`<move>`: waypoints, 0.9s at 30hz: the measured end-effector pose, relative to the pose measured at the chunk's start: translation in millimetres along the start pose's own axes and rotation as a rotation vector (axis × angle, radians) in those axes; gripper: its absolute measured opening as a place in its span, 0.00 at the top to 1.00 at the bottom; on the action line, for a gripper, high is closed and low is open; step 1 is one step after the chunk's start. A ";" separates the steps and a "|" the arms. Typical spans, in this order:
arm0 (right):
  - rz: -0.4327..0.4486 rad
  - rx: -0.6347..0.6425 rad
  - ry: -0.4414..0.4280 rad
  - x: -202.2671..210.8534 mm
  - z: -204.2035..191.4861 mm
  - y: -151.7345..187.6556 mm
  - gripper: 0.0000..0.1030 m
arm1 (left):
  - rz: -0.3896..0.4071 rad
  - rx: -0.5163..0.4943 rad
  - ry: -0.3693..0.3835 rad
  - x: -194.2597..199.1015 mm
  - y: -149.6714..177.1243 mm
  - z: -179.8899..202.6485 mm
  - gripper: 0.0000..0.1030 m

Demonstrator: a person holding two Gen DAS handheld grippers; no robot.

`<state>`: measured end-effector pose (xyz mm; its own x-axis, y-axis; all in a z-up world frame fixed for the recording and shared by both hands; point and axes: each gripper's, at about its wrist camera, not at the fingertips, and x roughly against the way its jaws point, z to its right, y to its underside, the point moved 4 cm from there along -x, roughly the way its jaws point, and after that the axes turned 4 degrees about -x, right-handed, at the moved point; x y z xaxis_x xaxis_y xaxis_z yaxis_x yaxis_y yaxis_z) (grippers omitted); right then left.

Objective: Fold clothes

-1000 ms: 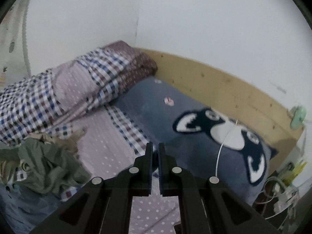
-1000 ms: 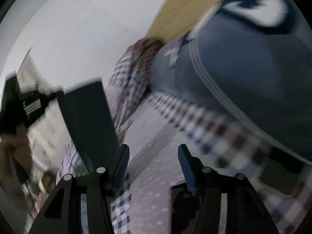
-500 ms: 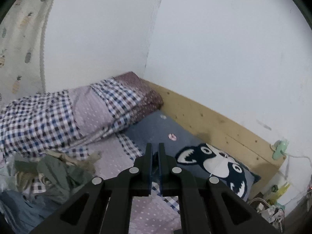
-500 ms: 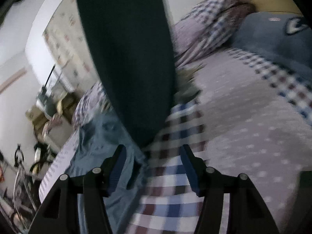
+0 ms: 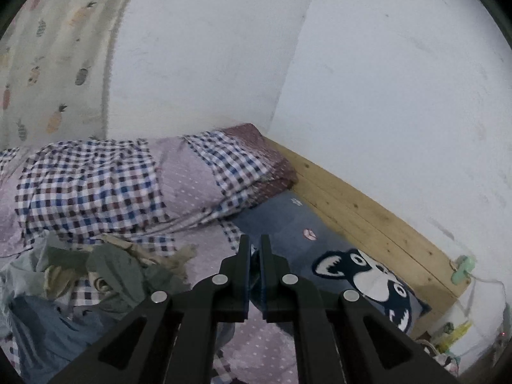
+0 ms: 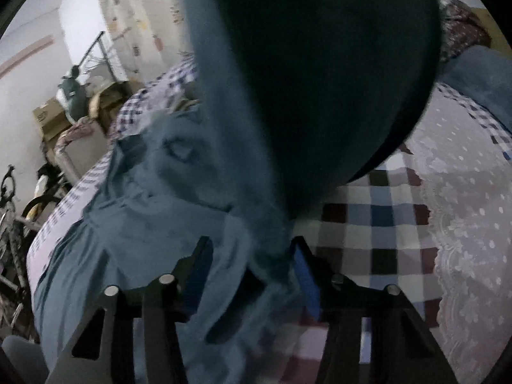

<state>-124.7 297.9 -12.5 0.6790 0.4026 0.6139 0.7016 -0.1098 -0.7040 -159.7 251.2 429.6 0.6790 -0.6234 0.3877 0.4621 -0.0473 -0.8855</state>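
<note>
A blue-grey garment (image 6: pixel 153 211) lies on the bed and rises in a dark hanging fold (image 6: pixel 320 64) that fills the upper middle of the right wrist view. My right gripper (image 6: pixel 251 268) is open, its fingers on either side of the cloth's lower part. My left gripper (image 5: pixel 254 265) is shut, raised above the bed, with a sliver of blue cloth between its fingers. The same garment's bulk (image 5: pixel 54 329) lies at lower left in the left wrist view. A crumpled grey-green garment (image 5: pixel 115 272) lies beside it.
A checked and dotted quilt (image 5: pixel 105 188) is heaped against the wall. A blue pillow with a dog face (image 5: pixel 361 272) lies by the wooden bed frame (image 5: pixel 368 208). Boxes and clutter (image 6: pixel 51 115) stand beyond the bed's far side.
My left gripper has risen and tilted up, showing more wall. My right gripper has swung round from the pillow to the blue garment, which now hangs between its open fingers.
</note>
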 end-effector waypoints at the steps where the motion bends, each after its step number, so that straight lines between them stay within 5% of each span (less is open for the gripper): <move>1: -0.002 -0.013 -0.007 -1.5 2.9 -1.1 0.53 | 0.009 0.011 -0.015 3.1 -1.5 -10.8 0.97; 3: -0.024 -0.025 -0.018 -8.5 5.7 -0.3 0.60 | 0.026 0.030 -0.059 10.7 -4.3 -37.0 0.97; 7: -0.085 -0.010 -0.022 -24.5 5.9 7.7 0.90 | 0.052 0.062 -0.149 25.9 -2.7 -90.6 0.97; 13: -0.079 0.088 0.019 -25.5 -8.1 13.8 0.94 | 0.100 0.197 -0.266 75.2 46.3 -209.2 0.97; 18: -0.089 0.136 0.071 -28.7 -11.4 19.2 0.94 | 0.128 0.333 -0.349 115.4 158.7 -337.1 0.97; 22: -0.104 0.144 0.093 -36.3 -12.9 21.5 0.94 | -0.045 0.501 -0.445 108.0 299.5 -440.1 0.97; 25: -0.116 0.143 0.105 -41.4 -12.7 22.4 0.94 | -0.107 0.603 -0.504 115.0 377.0 -485.0 1.00; 27: -0.120 0.147 0.113 -41.0 -10.7 22.5 0.94 | -0.078 0.649 -0.504 125.3 395.8 -499.2 1.00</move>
<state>-134.4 269.1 -49.7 0.6185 0.2992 0.7266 0.7453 0.0695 -0.6631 -176.5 -235.3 -0.1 0.7346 -0.2046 0.6469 0.6512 0.4804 -0.5876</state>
